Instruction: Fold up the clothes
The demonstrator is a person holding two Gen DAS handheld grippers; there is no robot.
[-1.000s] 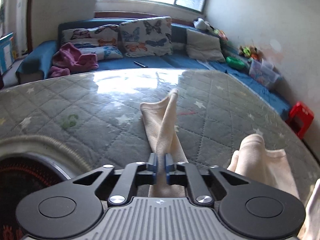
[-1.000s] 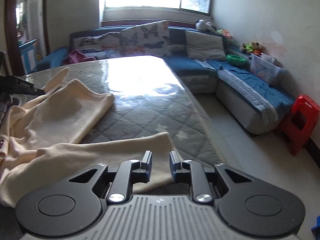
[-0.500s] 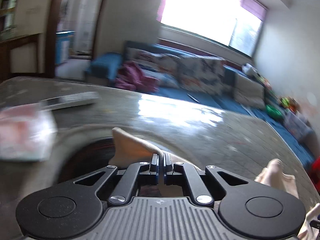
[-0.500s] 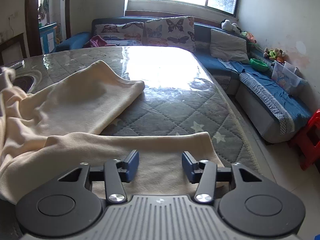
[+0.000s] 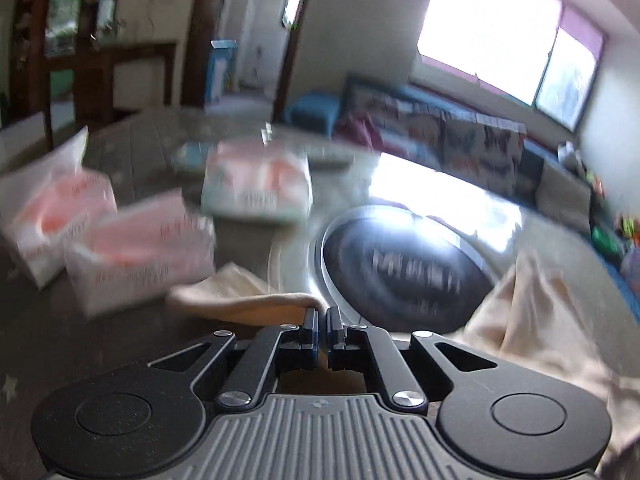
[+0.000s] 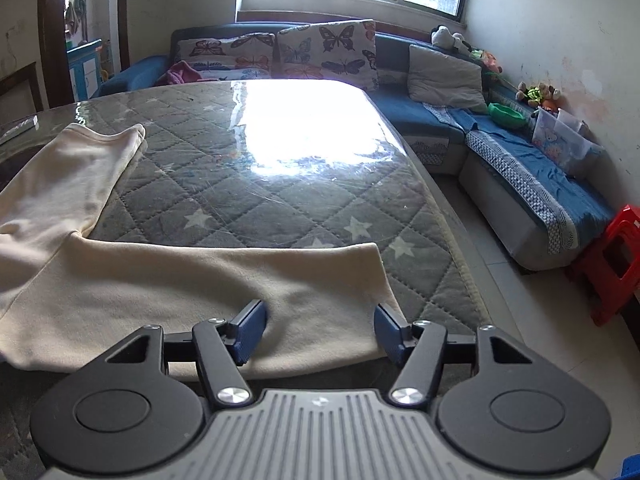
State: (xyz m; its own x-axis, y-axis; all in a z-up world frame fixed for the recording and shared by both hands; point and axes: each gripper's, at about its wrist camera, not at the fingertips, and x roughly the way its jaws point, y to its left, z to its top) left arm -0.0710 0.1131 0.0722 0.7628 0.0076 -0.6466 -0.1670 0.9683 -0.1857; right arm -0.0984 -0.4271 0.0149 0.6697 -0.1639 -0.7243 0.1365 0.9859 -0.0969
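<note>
Since a second ago the left gripper (image 5: 323, 322) has swung away from the open quilted stretch of the table (image 6: 280, 184) toward the table's far-left end, dragging a corner of the cream garment (image 6: 192, 280) with it; its jaws are pressed together on that pinched corner of cloth, which trails off to the left of the fingertips in the blurred left wrist view. Just beyond those fingertips on the table sits a round black disc with a metal rim (image 5: 404, 264), and farther left of the disc lie three white-and-pink plastic packets (image 5: 148, 248), all smeared by motion.

Over the same second the right gripper (image 6: 318, 334) has kept its place at the table's near edge while its jaws have gone from nearly closed to wide apart, and they are opening at this moment. The hem of the garment lies flat on the table between the two blue pads (image 6: 250, 332), but neither pad presses on it.

From that hem the garment spreads leftward across the near part of the table, and one leg or sleeve runs up along the table's left side, ending in a rounded cuff. Behind the table stands a blue sofa (image 6: 520, 168) with butterfly cushions (image 6: 328, 50).
</note>
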